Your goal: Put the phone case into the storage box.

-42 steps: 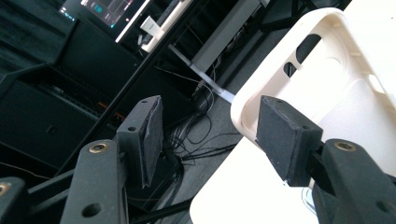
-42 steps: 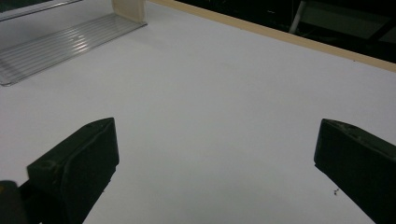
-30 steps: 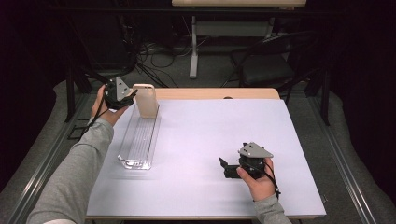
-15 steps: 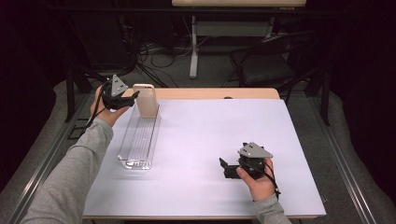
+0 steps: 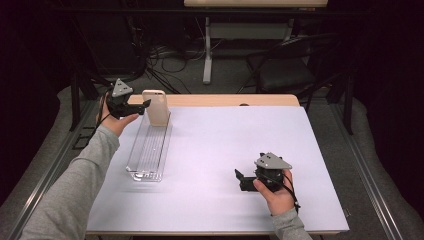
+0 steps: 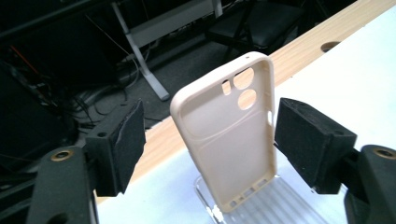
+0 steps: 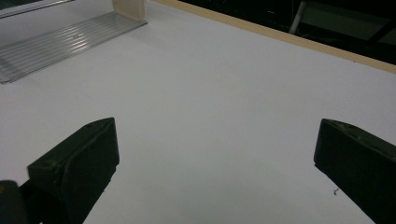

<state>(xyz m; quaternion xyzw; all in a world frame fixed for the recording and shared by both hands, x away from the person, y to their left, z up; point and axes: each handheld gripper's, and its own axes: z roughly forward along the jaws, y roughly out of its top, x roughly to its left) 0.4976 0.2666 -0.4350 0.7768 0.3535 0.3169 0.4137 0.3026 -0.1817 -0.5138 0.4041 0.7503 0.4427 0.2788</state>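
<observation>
Beige plastic phone case (image 6: 231, 135) stood upright, long axis vertical, in the far end of the clear ribbed plastic rack (image 5: 149, 150). Left gripper (image 6: 210, 140) was beside that end, jaws wide apart either side of the case, gripping nothing. Right gripper (image 5: 242, 179) sat well away from the rack, jaws wide, empty. Left was nearer.

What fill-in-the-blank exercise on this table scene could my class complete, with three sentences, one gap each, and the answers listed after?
1. The beige phone case stands upright at the far end of the clear ____.
2. The left gripper has its jaws ____ on either side of the case, not touching it.
3. The right gripper rests on the white table holding ____.

Answers: tray; open; nothing
</observation>
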